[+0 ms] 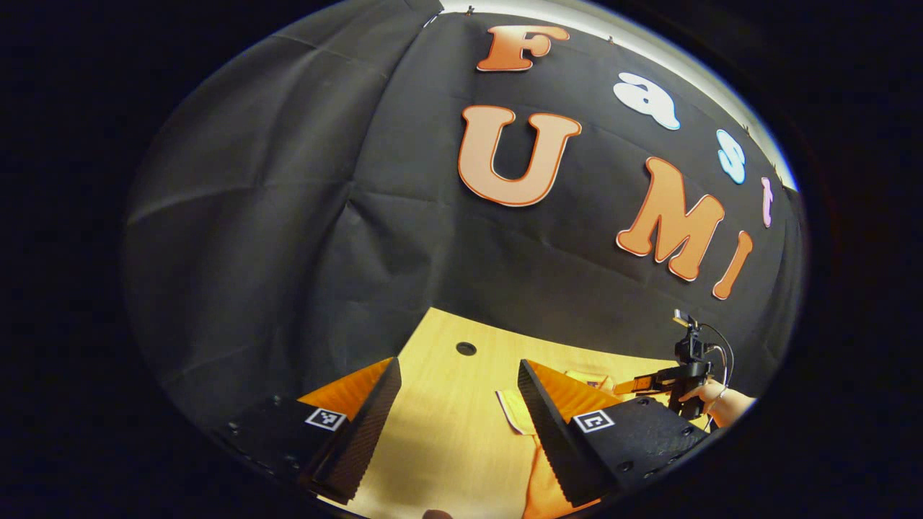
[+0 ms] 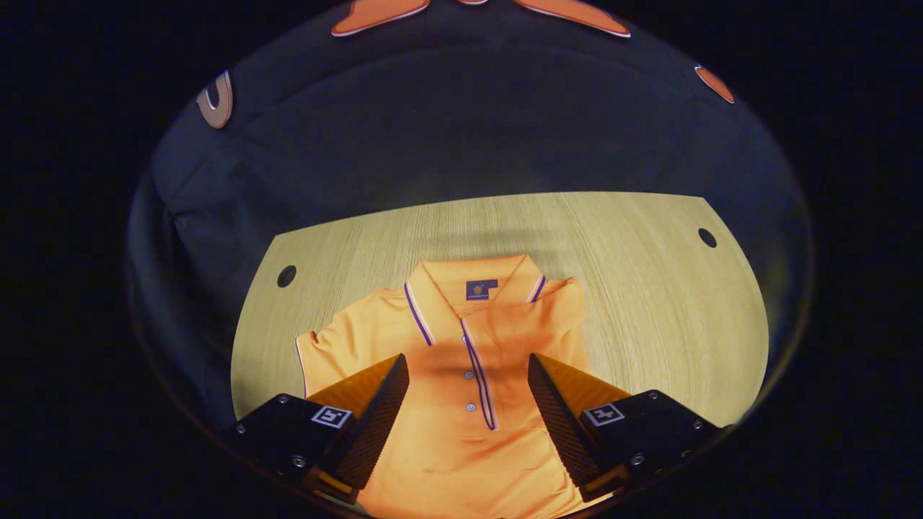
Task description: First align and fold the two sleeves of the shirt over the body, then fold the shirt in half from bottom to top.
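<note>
The shirt (image 2: 461,375) lies flat on the table (image 2: 649,288), collar away. One sleeve is folded over the body; the other is spread flat. Both the left gripper (image 1: 458,425) and the right gripper (image 2: 467,418) are held above the shirt, jaws apart and empty. The bottom-to-top fold remains.

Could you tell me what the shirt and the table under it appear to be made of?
The shirt looks like a soft matte knit fabric, probably cotton-like polo cloth: it drapes in gentle wrinkles and has a ribbed, striped collar and small buttons. The table looks like light wood or wood-effect laminate with a smooth low sheen: fine parallel grain lines run across it, and neat round holes are cut near its corners.
</note>
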Available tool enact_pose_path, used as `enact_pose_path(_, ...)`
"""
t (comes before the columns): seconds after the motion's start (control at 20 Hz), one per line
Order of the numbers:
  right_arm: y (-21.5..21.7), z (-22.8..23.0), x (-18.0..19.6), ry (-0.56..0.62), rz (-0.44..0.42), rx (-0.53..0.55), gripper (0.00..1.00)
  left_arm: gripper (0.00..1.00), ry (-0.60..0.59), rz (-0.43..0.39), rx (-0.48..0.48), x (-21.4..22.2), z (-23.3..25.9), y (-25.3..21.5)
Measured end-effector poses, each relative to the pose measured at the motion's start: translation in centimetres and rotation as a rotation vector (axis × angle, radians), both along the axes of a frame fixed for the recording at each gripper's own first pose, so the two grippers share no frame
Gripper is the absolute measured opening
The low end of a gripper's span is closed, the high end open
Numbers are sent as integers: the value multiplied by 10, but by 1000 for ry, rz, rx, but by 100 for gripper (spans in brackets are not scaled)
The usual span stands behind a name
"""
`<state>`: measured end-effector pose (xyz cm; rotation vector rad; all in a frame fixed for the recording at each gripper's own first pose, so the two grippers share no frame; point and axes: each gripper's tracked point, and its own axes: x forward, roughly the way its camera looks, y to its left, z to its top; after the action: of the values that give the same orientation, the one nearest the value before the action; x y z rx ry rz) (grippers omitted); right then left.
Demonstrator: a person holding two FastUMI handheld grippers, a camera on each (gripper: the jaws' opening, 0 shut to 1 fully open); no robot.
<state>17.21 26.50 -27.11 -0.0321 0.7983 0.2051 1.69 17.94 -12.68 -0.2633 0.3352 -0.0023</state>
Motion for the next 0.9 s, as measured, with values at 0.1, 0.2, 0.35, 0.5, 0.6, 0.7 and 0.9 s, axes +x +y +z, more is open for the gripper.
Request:
enact_pose_path(0.1, -18, 21, -4, -50, -9, -6, 100, 98, 15, -25, -27, 8, -3, -15)
enact_pose_path(0.2, -31, 39, -10, -91, -12, -10, 100, 98, 53, -51, -54, 18, -14, -31)
enact_pose_path(0.35, -47, 63, -24, -133, -12, 12, 100, 98, 125, -100, -117, 32, -43, -53)
enact_pose_path(0.5, -58, 83, -40, -163, -1, 59, 100, 98, 265, -153, -213, 54, -82, -87)
enact_pose_path(0.6, -70, 99, -47, -217, 1, 64, 100, 99, 326, -154, -269, 70, -102, -104)
enact_pose_path(0.7, -82, 113, -57, -259, 1, 68, 99, 98, 379, -168, -294, 83, -123, -119)
enact_pose_path(0.9, -106, 150, -69, -399, 7, 56, 99, 99, 562, -181, -243, 101, -176, -147)
